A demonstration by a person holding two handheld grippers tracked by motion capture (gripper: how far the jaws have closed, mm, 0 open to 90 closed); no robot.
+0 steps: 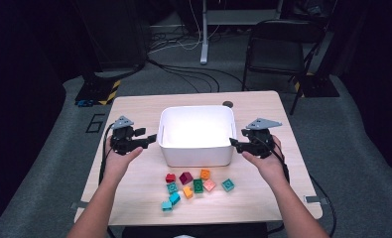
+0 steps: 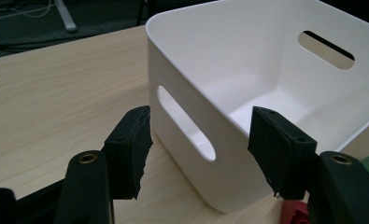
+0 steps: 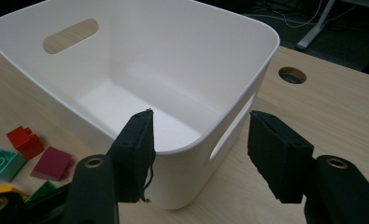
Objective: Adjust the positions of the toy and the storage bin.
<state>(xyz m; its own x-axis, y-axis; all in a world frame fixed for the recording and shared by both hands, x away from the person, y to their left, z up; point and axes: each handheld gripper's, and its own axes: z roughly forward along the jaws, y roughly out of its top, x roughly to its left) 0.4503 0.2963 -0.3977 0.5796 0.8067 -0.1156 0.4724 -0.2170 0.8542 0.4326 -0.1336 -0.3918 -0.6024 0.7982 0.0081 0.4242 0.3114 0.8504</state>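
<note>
With both my left gripper (image 1: 153,139) and right gripper (image 1: 234,142) gaping, flanking the white bin (image 1: 196,153) at 9 and 3, bricks (image 3: 25,142) sit half cut off.

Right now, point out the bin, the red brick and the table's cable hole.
bin (image 1: 196,157), high view, front wall
red brick (image 3: 25,141), right gripper view, top face
cable hole (image 3: 292,74), right gripper view, middle of the opening
</note>
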